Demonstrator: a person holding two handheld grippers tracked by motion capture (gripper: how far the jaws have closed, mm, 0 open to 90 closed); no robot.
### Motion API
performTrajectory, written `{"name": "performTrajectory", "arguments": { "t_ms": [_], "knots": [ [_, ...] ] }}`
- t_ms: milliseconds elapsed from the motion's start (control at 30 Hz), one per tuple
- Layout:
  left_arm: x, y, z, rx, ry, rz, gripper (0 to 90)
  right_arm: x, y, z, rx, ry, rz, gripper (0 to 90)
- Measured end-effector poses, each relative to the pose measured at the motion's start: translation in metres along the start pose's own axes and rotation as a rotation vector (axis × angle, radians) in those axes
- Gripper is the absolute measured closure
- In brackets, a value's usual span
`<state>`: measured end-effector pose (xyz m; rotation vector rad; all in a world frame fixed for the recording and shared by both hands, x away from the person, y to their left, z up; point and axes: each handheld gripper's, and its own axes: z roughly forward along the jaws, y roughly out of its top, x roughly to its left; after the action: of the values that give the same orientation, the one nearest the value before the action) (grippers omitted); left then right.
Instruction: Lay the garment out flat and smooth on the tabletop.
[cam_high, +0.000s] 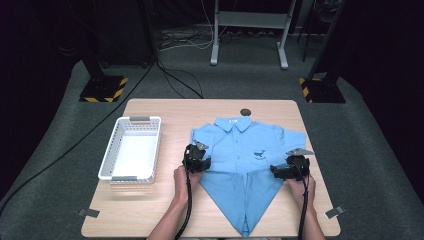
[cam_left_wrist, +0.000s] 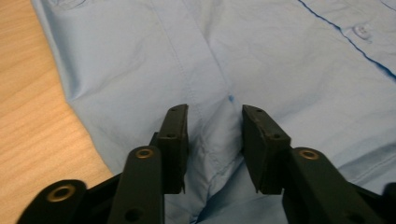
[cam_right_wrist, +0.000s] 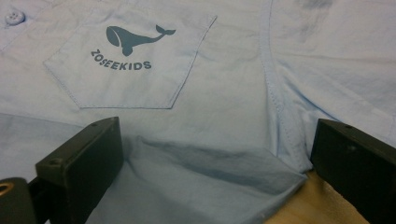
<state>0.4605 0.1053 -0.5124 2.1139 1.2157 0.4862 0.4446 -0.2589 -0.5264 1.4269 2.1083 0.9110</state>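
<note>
A light blue shirt (cam_high: 245, 150) is laid flat, front up, on the table (cam_high: 150, 210), with its collar (cam_high: 233, 123) at the far side. The lower sides of the shirt are folded in diagonally, so that the hem end narrows to a point (cam_high: 245, 231) at the table's near edge. A dark whale print (cam_right_wrist: 135, 39) above the lettering ZOSEEKIDS is seen on the chest pocket (cam_right_wrist: 130, 65). A button (cam_left_wrist: 360, 31) beside the dark-edged placket is seen in the left gripper view.

The left gripper (cam_high: 196, 159) is held at the shirt's left edge, just below the sleeve, where the diagonal fold begins. In the left gripper view its jaws are seen partly closed, with a raised ridge of shirt fabric (cam_left_wrist: 215, 140) between them. Whether the pads press on the fabric cannot be told.

The right gripper (cam_high: 287, 167) is held at the shirt's right edge, at the matching start of the other fold. In the right gripper view its jaws stand wide apart, with the folded corner (cam_right_wrist: 261, 186) of the shirt lying between them and touched by neither pad; nothing is held.

A white basket (cam_high: 131, 149) stands on the table to the left of the shirt, well apart from it. A small dark round object (cam_high: 245, 111) lies on the table just beyond the collar. Each gripper is carried by a hand entering from the table's near edge.
</note>
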Motion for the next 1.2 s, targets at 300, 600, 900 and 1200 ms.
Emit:
{"name": "performTrajectory", "arguments": {
  "t_ms": [300,600,900,1200],
  "knots": [
    [-0.001,0.0,-0.001,-0.006,0.004,0.032,77.0,0.0,0.0,0.0,0.0,0.0,0.0,1.8],
    [0.002,-0.006,-0.006,-0.039,0.025,0.03,80.6,0.0,0.0,0.0,-0.001,0.0,0.0,2.0],
    [0.017,-0.009,-0.016,-0.078,0.045,-0.013,80.6,0.0,0.0,0.0,-0.001,0.0,-0.001,2.0],
    [0.032,-0.014,-0.026,-0.101,0.082,-0.057,80.5,0.0,0.0,0.0,-0.001,0.0,-0.001,2.0]
  ]
}}
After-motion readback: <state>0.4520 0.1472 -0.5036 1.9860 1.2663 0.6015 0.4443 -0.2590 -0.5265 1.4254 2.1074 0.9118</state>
